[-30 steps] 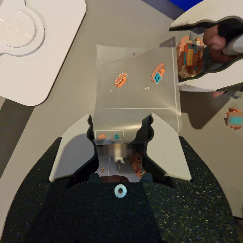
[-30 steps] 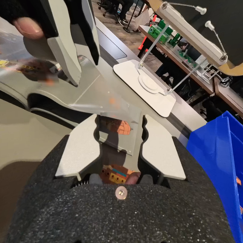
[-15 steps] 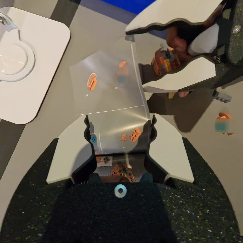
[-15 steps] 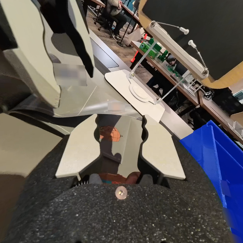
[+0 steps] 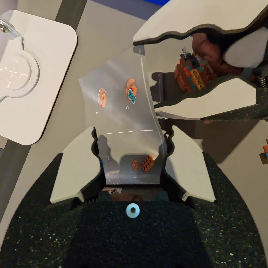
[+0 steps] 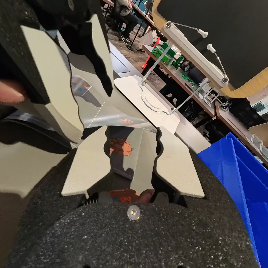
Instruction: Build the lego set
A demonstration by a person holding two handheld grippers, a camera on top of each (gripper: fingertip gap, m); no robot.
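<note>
A brown, orange and teal lego model [image 5: 192,78] sits deep between the jaws of my right gripper [image 5: 145,78], with a person's fingertip pressed beside it. The jaws stand apart at the tips. In the right wrist view the model [image 6: 123,195] shows at the throat of that gripper [image 6: 132,127]. My left gripper [image 5: 132,129] is open, and a glossy curled page of the instruction booklet [image 5: 116,118] rises between its fingers. The left gripper [image 6: 94,116] hangs close above the booklet [image 6: 139,152] in the right wrist view.
A white stand base plate [image 5: 36,87] lies on the grey table [image 5: 101,36] at the left, also in the right wrist view [image 6: 145,104]. A blue bin [image 6: 239,181] stands at the right. A loose orange and teal piece [image 5: 265,150] lies at the right edge.
The booklet page has slid further through my left gripper, now showing a lower step. My right gripper with the model has come closer to the left gripper and the page.
</note>
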